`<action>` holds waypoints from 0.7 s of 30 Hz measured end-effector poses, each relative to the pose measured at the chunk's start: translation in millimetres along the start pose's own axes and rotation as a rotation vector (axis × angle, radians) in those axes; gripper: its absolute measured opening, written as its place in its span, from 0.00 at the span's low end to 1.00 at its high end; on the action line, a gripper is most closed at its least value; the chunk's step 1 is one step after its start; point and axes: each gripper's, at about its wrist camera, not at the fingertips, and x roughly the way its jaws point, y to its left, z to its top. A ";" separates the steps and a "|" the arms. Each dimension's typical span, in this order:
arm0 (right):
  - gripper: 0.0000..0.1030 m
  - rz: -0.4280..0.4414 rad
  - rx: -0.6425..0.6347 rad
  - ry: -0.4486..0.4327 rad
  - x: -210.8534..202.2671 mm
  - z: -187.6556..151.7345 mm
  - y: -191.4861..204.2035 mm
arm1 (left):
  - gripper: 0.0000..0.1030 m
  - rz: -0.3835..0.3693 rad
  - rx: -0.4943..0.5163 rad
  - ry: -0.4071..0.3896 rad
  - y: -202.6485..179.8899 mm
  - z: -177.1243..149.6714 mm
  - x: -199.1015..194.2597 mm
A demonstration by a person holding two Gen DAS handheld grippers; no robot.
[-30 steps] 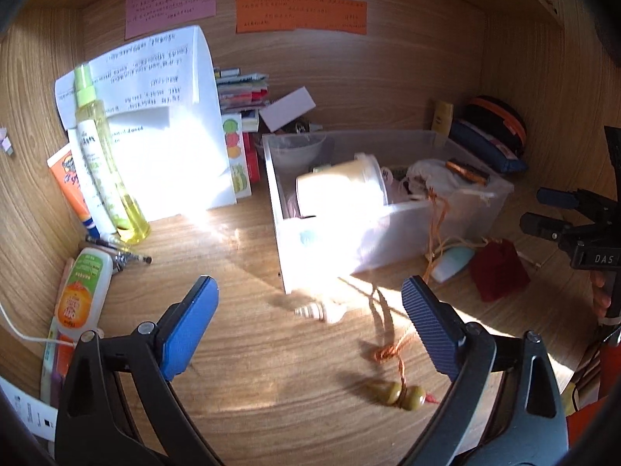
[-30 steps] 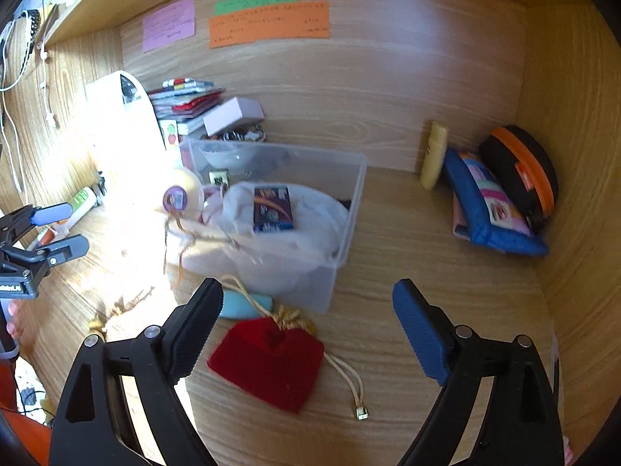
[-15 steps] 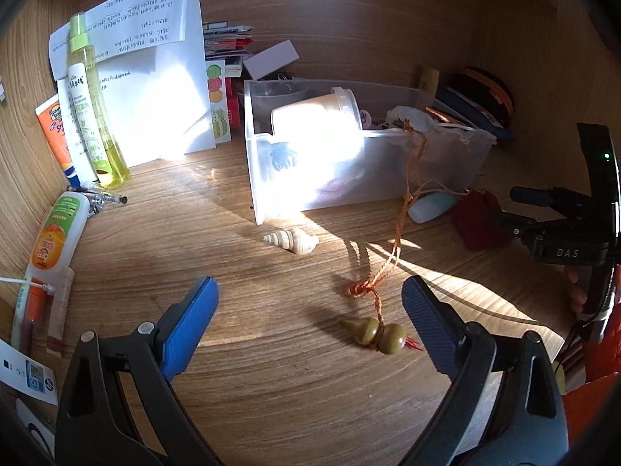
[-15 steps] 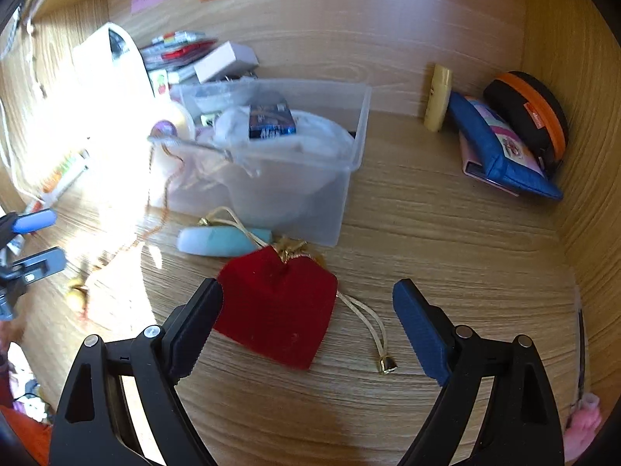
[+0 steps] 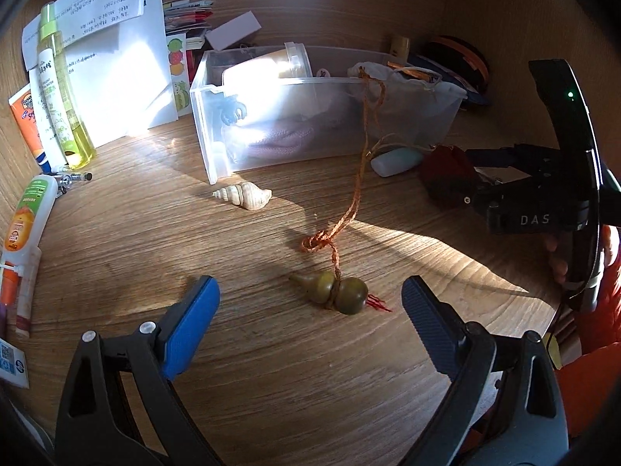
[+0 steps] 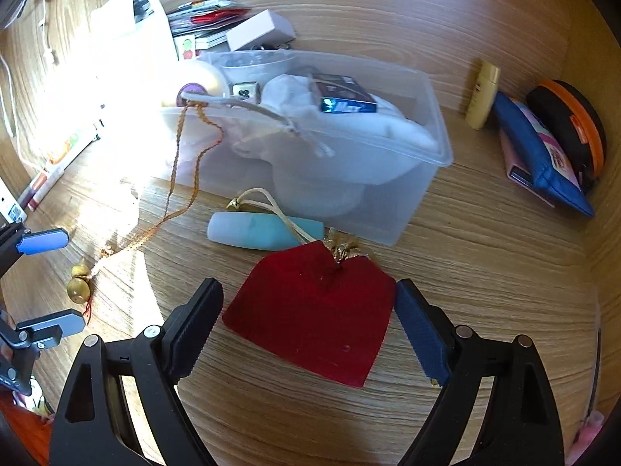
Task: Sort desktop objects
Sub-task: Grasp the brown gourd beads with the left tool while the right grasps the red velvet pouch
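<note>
Red pouch: the flat dark-red velvet drawstring pouch (image 6: 316,310) lies on the wooden desk (image 6: 485,272), just in front of the clear plastic storage bin (image 6: 434,155); its gold cord (image 6: 271,206) runs back over the pale turquoise oblong case (image 6: 264,229).
Gourd charm: the olive-green double-bulb gourd charm (image 5: 333,291) rests on the desk, well clear of the bin; its orange braided cord (image 5: 357,194) climbs to the bin's rim and hooks over it.
Right gripper: the right gripper (image 6: 310,310) is spread wide and holds nothing; the pouch lies between its fingers, the right pad at or almost at the pouch's edge, the left pad a little apart.
Left gripper: the left gripper (image 5: 310,306) is likewise wide open and empty; the charm sits between its fingers, nearer the right one.
Risk, pouch: thin limp cloth may slide or fold under the closing pads, so they could meet on nothing; the trailing cord may drag the turquoise case.
Risk, charm: the round, smooth bulbs may roll out of a pinch; lifting may pull the cord taut against the bin and tug its contents.
Nearby: a cream spiral seashell (image 5: 244,194) lies apart from both.
</note>
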 end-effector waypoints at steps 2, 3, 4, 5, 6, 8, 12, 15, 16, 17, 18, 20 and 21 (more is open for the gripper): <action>0.85 0.004 -0.006 0.003 1.5 0.5 1.3 | 0.87 -0.005 -0.004 -0.004 1.0 0.1 -0.1; 0.85 0.008 -0.006 0.007 2.3 0.8 1.6 | 0.79 -0.007 -0.004 0.000 1.0 0.4 0.5; 0.85 0.014 -0.004 0.009 2.8 1.0 1.1 | 0.78 -0.004 -0.002 0.004 1.1 0.7 1.3; 0.83 0.019 -0.001 0.013 3.7 1.5 0.5 | 0.76 0.004 0.000 -0.001 0.6 0.8 1.0; 0.83 0.027 0.003 0.019 4.6 1.9 -0.2 | 0.75 0.002 -0.001 -0.001 0.7 0.9 0.8; 0.82 0.041 0.015 0.024 5.1 2.5 -2.7 | 0.71 0.006 -0.001 -0.005 -0.4 0.4 -0.4; 0.76 0.062 0.033 0.015 3.5 2.2 -5.1 | 0.64 0.021 0.000 -0.010 -1.7 0.3 -1.1; 0.69 0.087 0.044 0.004 0.9 1.8 -8.5 | 0.58 0.053 0.007 -0.014 -3.6 -0.1 0.4; 0.65 0.094 0.044 -0.002 -0.6 1.3 -9.4 | 0.58 0.060 0.011 -0.015 -4.0 0.1 1.1; 0.62 0.098 0.043 -0.011 -2.8 0.8 -10.4 | 0.56 0.067 0.015 -0.016 -4.5 -0.2 1.3; 0.59 0.101 0.040 -0.017 -4.1 0.5 -11.1 | 0.54 0.071 0.016 -0.017 -4.1 -0.1 1.7; 0.40 0.104 0.035 -0.027 -7.1 -0.1 -12.3 | 0.50 0.077 0.014 -0.017 -4.0 0.9 2.6; 0.34 0.107 0.031 -0.027 -7.6 -0.4 -12.9 | 0.46 0.078 0.010 -0.017 -3.2 1.5 2.7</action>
